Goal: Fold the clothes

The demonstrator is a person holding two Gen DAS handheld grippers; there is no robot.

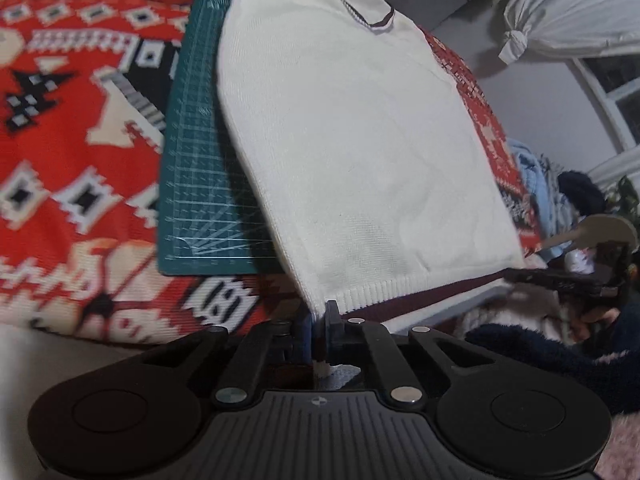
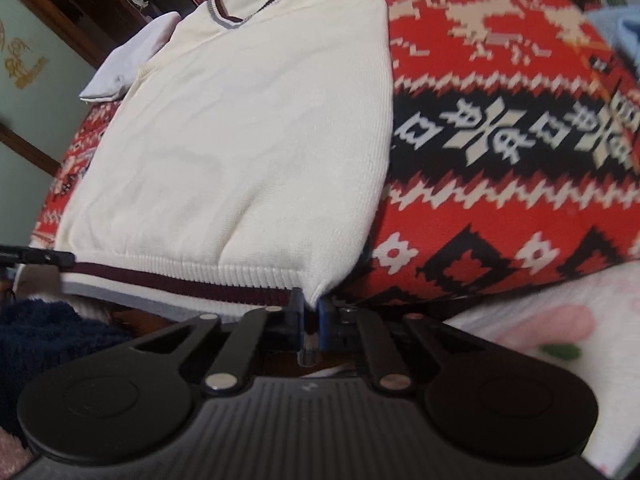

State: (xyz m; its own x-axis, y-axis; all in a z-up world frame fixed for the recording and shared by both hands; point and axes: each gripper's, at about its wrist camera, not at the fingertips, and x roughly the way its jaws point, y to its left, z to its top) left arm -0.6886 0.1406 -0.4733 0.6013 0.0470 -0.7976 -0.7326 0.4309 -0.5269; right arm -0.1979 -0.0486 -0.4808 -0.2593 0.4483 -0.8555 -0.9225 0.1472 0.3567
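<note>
Two grippers pinch the sweater's hem corners.

We hold the left gripper (image 1: 320,316) and right gripper (image 2: 310,306) with fingers pressed onto the ribbed hem so the white sweater (image 1: 352,152) stays taut, likely for folding upward. Across mid-frame it covers the green mat (image 1: 196,184); red blanket (image 2: 500,140) lies open alongside.

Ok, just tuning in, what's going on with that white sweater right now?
A person is folding a white sweater that lies on a red patterned blanket. The left hand-held gripper is shut on one bottom corner of the hem, and the right hand-held gripper pinches the other corner. A green cutting mat lies partly under the sweater. The hem is gripped but not yet folded over.
</note>
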